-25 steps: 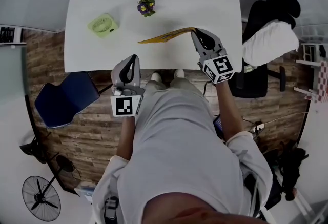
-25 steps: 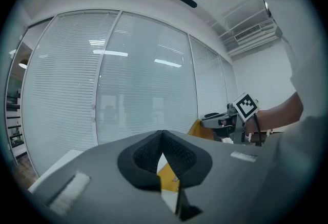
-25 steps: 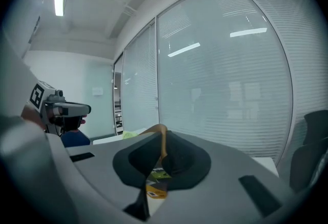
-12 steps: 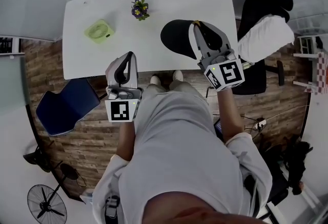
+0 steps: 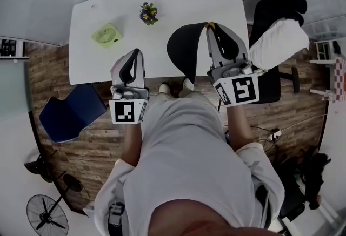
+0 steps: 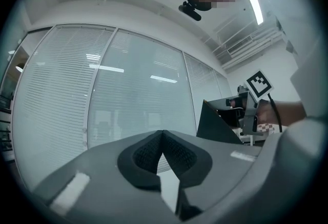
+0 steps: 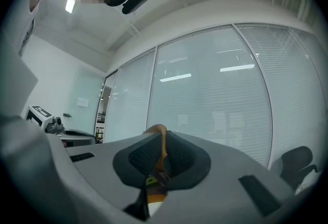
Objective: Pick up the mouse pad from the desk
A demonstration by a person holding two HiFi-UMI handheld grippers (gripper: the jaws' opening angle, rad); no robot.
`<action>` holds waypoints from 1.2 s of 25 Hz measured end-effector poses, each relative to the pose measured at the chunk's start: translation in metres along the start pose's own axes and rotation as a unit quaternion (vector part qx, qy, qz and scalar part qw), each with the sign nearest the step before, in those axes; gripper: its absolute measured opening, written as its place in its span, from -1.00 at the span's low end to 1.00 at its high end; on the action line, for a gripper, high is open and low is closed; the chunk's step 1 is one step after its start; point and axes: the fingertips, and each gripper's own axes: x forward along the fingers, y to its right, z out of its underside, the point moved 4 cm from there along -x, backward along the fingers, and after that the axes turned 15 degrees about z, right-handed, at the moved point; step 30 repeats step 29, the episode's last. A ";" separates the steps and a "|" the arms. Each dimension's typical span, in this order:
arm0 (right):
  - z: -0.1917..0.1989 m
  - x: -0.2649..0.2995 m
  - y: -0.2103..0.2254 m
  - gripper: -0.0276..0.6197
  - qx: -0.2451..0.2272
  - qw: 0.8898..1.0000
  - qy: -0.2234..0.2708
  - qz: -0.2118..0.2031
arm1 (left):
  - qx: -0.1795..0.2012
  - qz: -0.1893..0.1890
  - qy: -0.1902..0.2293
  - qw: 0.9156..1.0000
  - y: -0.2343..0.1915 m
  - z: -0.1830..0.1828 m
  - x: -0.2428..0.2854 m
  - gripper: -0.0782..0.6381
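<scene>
The mouse pad (image 5: pixel 186 48) hangs off the desk with its black underside showing, held by its upper right edge. My right gripper (image 5: pixel 211 27) is shut on that edge. In the right gripper view the pad's thin orange edge (image 7: pixel 162 151) runs between the closed pads of my right gripper (image 7: pixel 161 138). My left gripper (image 5: pixel 139 52) hovers over the desk's near edge, left of the pad and apart from it. Its jaws meet in the left gripper view (image 6: pixel 163 133) with nothing between them; the pad (image 6: pixel 215 123) shows as a dark sheet to the right.
On the white desk (image 5: pixel 178 5) stand a green fan (image 5: pixel 106 35) and a small flower pot (image 5: pixel 147 13). A blue chair (image 5: pixel 67 113) is at the left, a black chair (image 5: pixel 275 19) with a white cloth (image 5: pixel 278 43) at the right, and a floor fan (image 5: pixel 46 213) behind.
Both grippers have risen. The right one has lifted the pad from lying nearly flat on the desk to hanging with its black side showing. The left stays empty.
</scene>
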 end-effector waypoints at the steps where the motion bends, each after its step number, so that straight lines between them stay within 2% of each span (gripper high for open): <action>1: -0.003 -0.002 0.000 -0.83 -0.006 1.000 0.009 0.007 | -0.004 -0.002 0.004 1.000 -0.001 -0.005 0.002 -0.81; 4: -0.012 -0.005 0.001 -0.83 -0.025 0.999 0.035 0.028 | -0.011 -0.004 0.017 1.000 -0.005 -0.021 0.010 -0.81; 8: -0.015 -0.005 0.008 -0.84 -0.019 0.998 0.047 0.042 | 0.001 0.004 0.026 1.000 -0.006 -0.038 0.026 -0.81; 18: -0.031 -0.020 0.036 -0.83 -0.022 0.995 0.082 0.053 | 0.019 0.029 0.039 0.999 0.010 -0.066 0.062 -0.81; 20: -0.029 -0.024 0.044 -0.83 -0.017 0.995 0.083 0.056 | 0.025 0.035 0.038 0.998 0.017 -0.068 0.069 -0.81; 24: -0.024 -0.029 0.052 -0.83 -0.019 0.995 0.082 0.054 | 0.009 0.054 0.034 0.998 0.029 -0.062 0.081 -0.81; 30: -0.011 -0.030 0.061 -0.83 -0.023 0.996 0.079 0.044 | 0.008 0.061 0.019 0.998 0.049 -0.046 0.097 -0.81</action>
